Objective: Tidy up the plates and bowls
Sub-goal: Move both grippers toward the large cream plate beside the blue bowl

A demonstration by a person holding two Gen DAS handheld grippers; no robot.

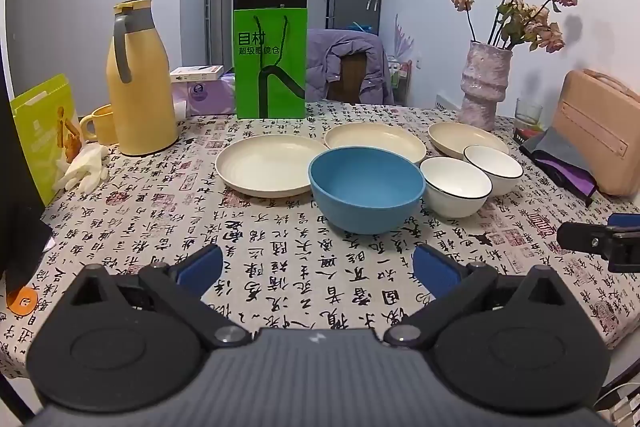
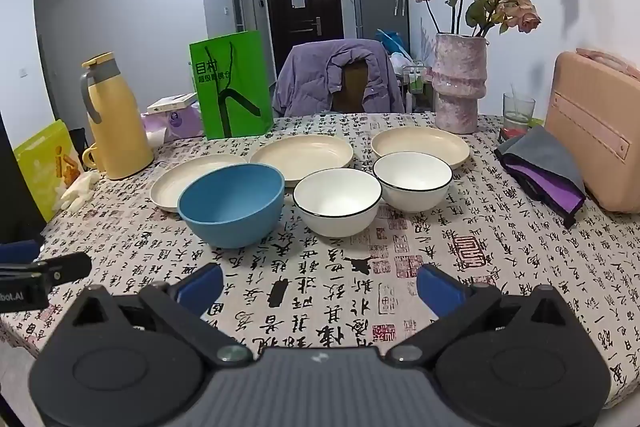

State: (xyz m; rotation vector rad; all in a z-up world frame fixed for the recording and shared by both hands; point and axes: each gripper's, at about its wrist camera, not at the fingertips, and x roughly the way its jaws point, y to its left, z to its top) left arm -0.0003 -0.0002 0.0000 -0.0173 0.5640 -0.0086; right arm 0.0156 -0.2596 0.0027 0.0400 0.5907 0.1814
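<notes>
The blue bowl (image 1: pixel 366 189) partly hides the cream plates (image 1: pixel 270 163) behind it, while each hand-held gripper, left (image 1: pixel 318 267) and right (image 2: pixel 320 285), hovers spread wide and empty above the tabletop (image 1: pixel 280 259).

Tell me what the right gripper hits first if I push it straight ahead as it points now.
Probably the nearer white bowl: the open right gripper aims between it and the blue bowl, so depth leaves doubt.

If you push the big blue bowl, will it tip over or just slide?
The blue bowl would probably slide: it sits upright on the cloth and looks wide and low. Its rounded sides narrow toward the base, so a push at the rim might rock it. It looks matte, so likely not slippery.
</notes>
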